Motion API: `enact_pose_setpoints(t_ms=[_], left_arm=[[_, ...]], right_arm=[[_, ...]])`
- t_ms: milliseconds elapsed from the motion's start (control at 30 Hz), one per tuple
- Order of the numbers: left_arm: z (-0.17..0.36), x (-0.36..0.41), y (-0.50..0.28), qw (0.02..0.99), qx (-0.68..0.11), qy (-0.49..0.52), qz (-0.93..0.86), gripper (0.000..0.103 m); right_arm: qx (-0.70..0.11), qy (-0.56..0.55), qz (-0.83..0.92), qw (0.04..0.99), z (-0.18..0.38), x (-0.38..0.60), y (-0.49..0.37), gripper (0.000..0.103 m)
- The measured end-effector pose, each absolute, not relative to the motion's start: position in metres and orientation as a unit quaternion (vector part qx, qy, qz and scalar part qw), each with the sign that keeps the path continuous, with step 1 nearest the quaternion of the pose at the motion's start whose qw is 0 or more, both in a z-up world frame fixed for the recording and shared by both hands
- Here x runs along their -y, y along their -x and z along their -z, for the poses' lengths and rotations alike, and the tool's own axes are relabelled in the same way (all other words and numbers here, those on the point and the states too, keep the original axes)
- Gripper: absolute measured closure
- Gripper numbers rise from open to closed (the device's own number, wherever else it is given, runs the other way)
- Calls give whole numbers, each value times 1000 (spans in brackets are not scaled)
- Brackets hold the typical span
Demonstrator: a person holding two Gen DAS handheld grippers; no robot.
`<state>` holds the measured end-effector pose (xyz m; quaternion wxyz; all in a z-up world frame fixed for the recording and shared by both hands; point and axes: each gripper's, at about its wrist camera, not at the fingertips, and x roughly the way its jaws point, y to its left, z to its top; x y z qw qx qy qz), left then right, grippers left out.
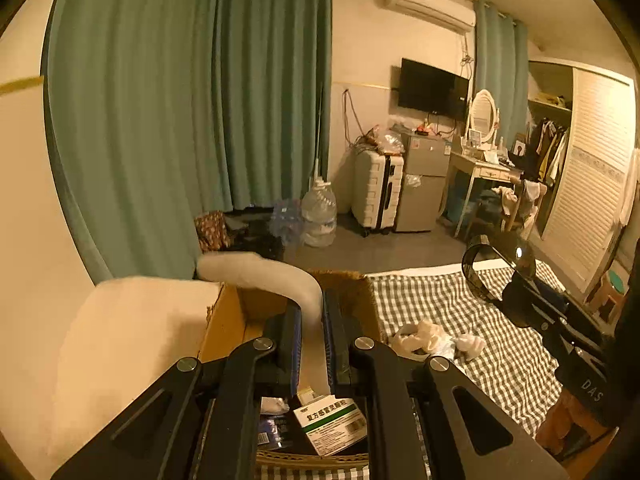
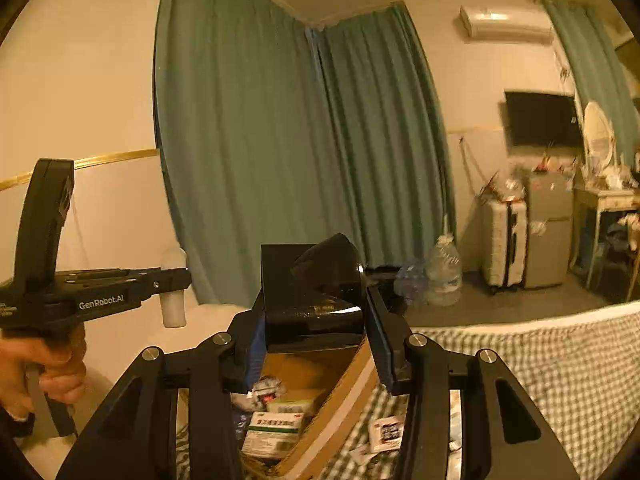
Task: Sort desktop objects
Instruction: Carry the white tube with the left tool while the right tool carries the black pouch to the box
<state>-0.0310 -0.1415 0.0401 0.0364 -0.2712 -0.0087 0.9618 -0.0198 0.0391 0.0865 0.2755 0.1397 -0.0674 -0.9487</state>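
My left gripper (image 1: pixel 311 320) is shut on a white curved tube-like object (image 1: pixel 264 272) and holds it above an open cardboard box (image 1: pixel 224 320). The box holds a white and green medicine carton (image 1: pixel 332 424) and small packets. My right gripper (image 2: pixel 314 320) is shut on a glossy black object (image 2: pixel 320 296) and holds it over the same box (image 2: pixel 340 396). The left gripper (image 2: pixel 172 280) with the white object (image 2: pixel 173 304) shows at the left of the right wrist view. The right gripper with the black object (image 1: pixel 500 272) shows at the right of the left wrist view.
The box stands on a checked cloth (image 1: pixel 440 304) with crumpled white wrappers (image 1: pixel 424 340) and a small packet (image 2: pixel 386 432). A white cushion (image 1: pixel 128 360) lies left of the box. Teal curtains (image 1: pixel 192 100), water jugs (image 1: pixel 318 212), a suitcase (image 1: pixel 378 194) and a dressing table (image 1: pixel 484 168) stand beyond.
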Motion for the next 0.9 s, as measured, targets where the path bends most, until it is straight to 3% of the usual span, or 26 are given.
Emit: enact_pose_setpoints(t_ms=[200,900], left_arm=[[-16,158,55,25,24,314,-949,94],[70,164,115,29,30,424,-904,94]], right_arm=[[20,-163,948,274,-68,-10,48,60],[-17,-254,914,316,17,50,92,60]])
